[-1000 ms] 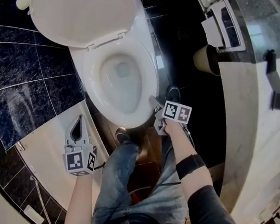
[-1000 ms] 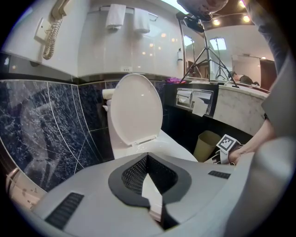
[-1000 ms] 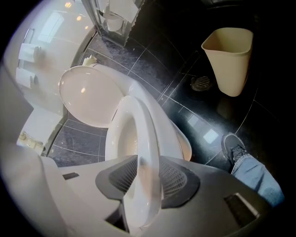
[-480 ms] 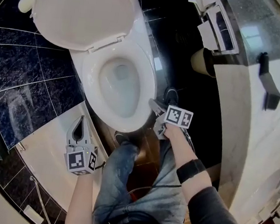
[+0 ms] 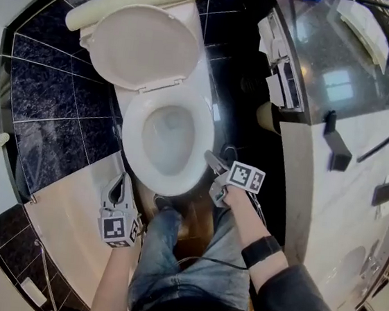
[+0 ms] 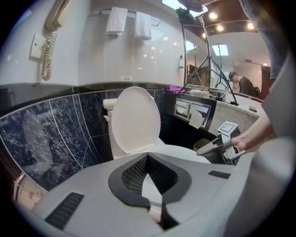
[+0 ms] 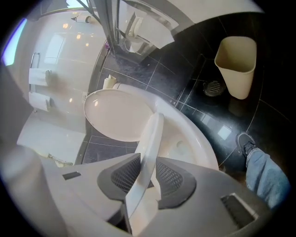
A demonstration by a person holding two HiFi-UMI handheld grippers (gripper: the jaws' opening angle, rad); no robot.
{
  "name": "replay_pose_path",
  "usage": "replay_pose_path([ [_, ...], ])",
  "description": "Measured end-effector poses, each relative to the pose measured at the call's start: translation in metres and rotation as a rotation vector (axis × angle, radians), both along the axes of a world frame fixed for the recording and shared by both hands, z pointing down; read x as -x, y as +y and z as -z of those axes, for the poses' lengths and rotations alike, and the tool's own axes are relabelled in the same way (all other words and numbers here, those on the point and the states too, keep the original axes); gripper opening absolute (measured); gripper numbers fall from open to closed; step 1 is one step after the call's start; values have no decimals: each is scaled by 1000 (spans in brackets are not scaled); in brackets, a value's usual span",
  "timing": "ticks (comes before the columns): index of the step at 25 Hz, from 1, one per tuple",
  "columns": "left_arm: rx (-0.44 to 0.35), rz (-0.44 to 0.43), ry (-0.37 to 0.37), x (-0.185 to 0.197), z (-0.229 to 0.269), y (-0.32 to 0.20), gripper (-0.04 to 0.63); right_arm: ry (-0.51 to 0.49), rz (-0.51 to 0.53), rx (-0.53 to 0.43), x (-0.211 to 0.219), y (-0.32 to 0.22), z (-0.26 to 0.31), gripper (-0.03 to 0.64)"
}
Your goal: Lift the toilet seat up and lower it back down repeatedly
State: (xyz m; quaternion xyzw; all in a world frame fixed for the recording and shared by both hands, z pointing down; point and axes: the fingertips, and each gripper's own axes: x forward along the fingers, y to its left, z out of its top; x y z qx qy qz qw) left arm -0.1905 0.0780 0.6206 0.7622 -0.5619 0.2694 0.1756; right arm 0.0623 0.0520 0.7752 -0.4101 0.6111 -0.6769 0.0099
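Note:
The white toilet has its lid standing up against the tank. The toilet seat rings the bowl. My right gripper is at the seat's front right rim. In the right gripper view the seat's edge runs between the two black pads, which press on it from both sides; the lid shows beyond. My left gripper hangs left of the bowl, away from the toilet, its tips together and nothing between them. In the left gripper view it faces the lid.
A beige waste bin stands on the dark floor right of the toilet. A marble counter runs along the right. The person's jeans-clad legs and a shoe are just before the bowl. Dark tiled wall lies left.
The head view has drawn back, showing more of the room. My right gripper stays at the seat's front right rim. The left gripper has hardly moved.

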Motion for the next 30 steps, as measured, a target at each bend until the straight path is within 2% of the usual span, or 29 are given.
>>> replay_pose_path([
  [3, 35, 6, -5, -2, 15, 16, 0, -27, -32, 0, 2, -17, 25, 139],
  [6, 112, 20, 6, -7, 13, 38, 0, -13, -6, -9, 2, -36, 50, 145],
  [10, 200, 33, 66, -30, -5, 49, 0, -19, 12, 16, 5, -54, 68, 151],
  [13, 228, 48, 108, -53, -12, 35, 0, -23, 27, 58, 8, -59, 72, 152],
  [16, 222, 92, 138, -68, -8, 12, 0, -45, 18, 99, 10, -62, 75, 151],
  [19, 178, 157, 148, -67, 2, -7, 0, -75, 1, 104, 13, -74, 85, 152],
  [28, 99, 217, 148, -57, 38, -60, 0, -120, -24, 98, 17, -109, 122, 150],
  [29, 91, 218, 149, -57, 42, -67, 0, -136, -33, 90, 17, -113, 129, 133],
  [30, 83, 217, 150, -57, 47, -75, 0, -148, -34, 75, 17, -117, 137, 78],
])
